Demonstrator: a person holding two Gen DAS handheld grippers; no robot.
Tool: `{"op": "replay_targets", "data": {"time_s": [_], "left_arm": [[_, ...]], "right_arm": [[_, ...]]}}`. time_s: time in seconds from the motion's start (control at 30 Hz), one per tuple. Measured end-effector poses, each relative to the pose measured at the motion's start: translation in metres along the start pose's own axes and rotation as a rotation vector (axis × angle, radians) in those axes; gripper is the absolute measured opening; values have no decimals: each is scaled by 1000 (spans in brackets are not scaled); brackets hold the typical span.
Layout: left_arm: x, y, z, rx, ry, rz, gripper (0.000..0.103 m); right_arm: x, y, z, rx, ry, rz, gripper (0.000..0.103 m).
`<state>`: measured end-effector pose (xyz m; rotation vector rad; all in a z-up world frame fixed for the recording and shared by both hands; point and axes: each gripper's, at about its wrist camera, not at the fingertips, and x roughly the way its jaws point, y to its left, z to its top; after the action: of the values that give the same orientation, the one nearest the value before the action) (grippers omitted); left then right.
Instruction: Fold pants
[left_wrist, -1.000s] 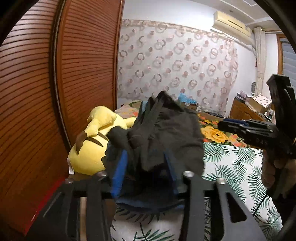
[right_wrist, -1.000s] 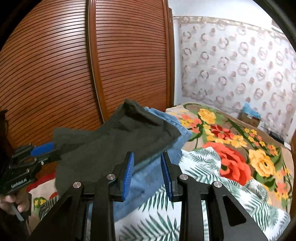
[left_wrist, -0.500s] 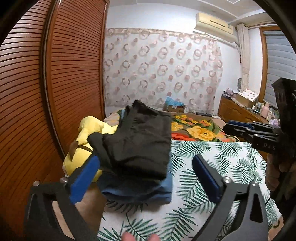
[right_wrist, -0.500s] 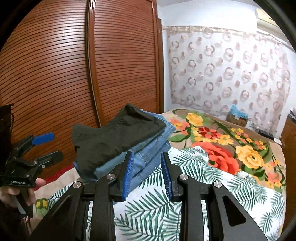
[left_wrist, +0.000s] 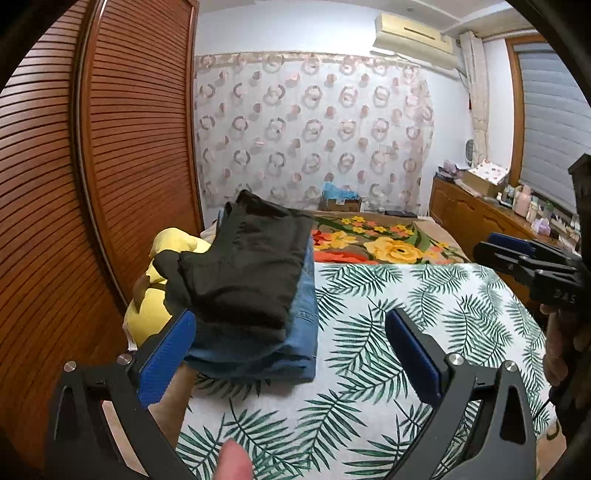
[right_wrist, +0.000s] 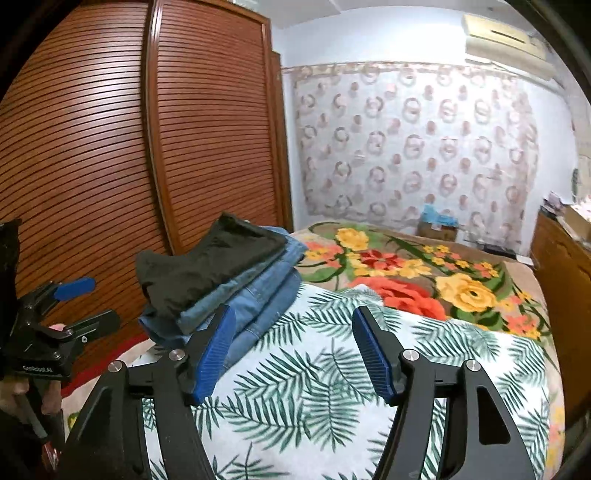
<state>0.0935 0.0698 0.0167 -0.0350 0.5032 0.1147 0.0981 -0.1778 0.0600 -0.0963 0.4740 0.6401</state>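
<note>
Pants (left_wrist: 247, 266), black and folded, are stacked atop folded jeans (left_wrist: 295, 332) at the bed's (left_wrist: 424, 306) left edge. A yellow plush toy (left_wrist: 147, 310) is largely hidden behind the stack. Left hand-held gripper (left_wrist: 291, 350) and right hand-held gripper (right_wrist: 295, 350) are both spread apart, nothing clamped.
</note>
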Motion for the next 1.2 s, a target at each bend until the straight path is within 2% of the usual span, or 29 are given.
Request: {"op": "replay_targets", "data": {"time_s": [0.23,0.77,1.2], "left_arm": [[-4,-26,-6,14,13,-81,102],[-30,-89,-19,62,21,-171,102],[-72,-116,-7,104,-36,-214,102]], "right_arm": [[-28,7,-19,35,19,-71,68],[-91,27,-40,108,16,-199,68],[-146,46,-42,136,-60,-254,68]]}}
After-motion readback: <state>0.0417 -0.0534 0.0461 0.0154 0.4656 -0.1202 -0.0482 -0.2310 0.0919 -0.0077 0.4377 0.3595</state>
